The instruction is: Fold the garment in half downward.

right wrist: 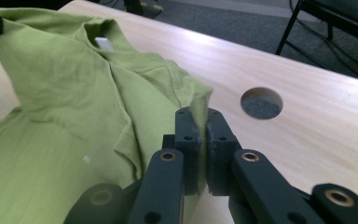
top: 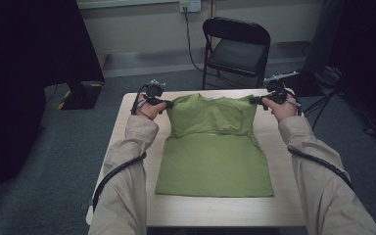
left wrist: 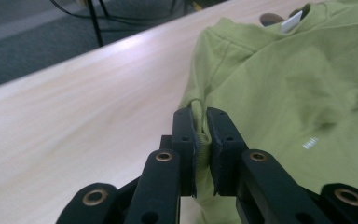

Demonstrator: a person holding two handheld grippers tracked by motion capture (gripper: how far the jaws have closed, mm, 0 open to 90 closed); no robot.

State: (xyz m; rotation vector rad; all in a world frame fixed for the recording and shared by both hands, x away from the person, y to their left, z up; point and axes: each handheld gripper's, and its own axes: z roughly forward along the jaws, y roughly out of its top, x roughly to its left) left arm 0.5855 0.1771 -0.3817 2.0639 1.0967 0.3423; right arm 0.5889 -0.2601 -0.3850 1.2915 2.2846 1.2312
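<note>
**Q:** Entry, fold in hand. Where is the garment?

**A:** The soft green cotton T-shirt [top: 214, 152] lies flat down the middle of the pale wooden desk [top: 284, 200], hem toward the near edge. Its top part is doubled over toward me, and I have the two far corners of that fold lifted just off the desk, close to the far edge.

**Q:** State of your fingers?

**A:** My left gripper [top: 165, 104] is clamped on the fold's left corner; in the left gripper view the fingers [left wrist: 185, 140] pinch a thin ridge of cloth between them. My right gripper [top: 257, 101] is clamped the same way on the right corner, with cloth standing up between its fingers [right wrist: 188, 140]. The shirt sits between my two grippers, stretched lightly across.

**Q:** How will it handle?

**A:** Judgement: light, limp, no stiffness. It sags wherever unsupported, and the collar with its white label [right wrist: 104, 43] droops mid-span. Not fragile and not slippery, but a thin pinch could slide out if I pull the corners apart too hard.

**Q:** Best hold?

**A:** At the seamed corners, as now; the thicker edges give more to bite on. Note: the round cable hole [right wrist: 261, 103] in the desk lies just beside my right fingers, so keep cloth off it.
</note>
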